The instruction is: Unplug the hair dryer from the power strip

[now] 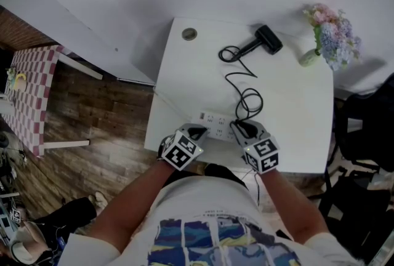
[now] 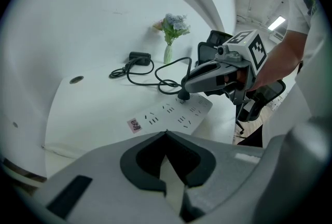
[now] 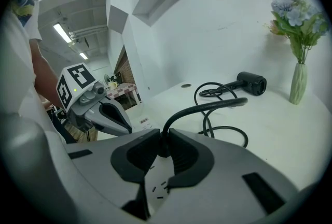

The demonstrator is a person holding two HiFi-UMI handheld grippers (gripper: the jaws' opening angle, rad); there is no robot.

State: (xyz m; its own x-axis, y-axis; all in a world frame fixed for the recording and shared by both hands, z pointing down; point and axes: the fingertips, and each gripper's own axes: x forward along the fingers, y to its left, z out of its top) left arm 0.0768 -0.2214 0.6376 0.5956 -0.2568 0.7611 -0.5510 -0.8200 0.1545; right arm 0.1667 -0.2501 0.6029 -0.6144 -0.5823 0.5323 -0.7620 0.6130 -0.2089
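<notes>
Head view: a white desk (image 1: 295,117). The power strip (image 1: 215,118) lies along the front edge, about mid-way. The hair dryer (image 1: 266,40) rests near the back edge, and its cable (image 1: 246,83) loops down the desk to the strip. A vase of flowers (image 1: 332,37) stands at the back right corner. The left tongs (image 1: 197,132) sit over the strip's left end, the right tongs (image 1: 245,129) over its right end.

Left gripper view: the left tongs' tips meet with nothing between them. The strip's near end runs under them; contact is unclear. Ahead, a black plug (image 2: 183,96) stands seated in the strip, under the right tongs.

Right gripper view: the right tongs are narrow, with pads clamped on the plug's neck from both sides. The cable arches away toward the hair dryer at the back edge.
</notes>
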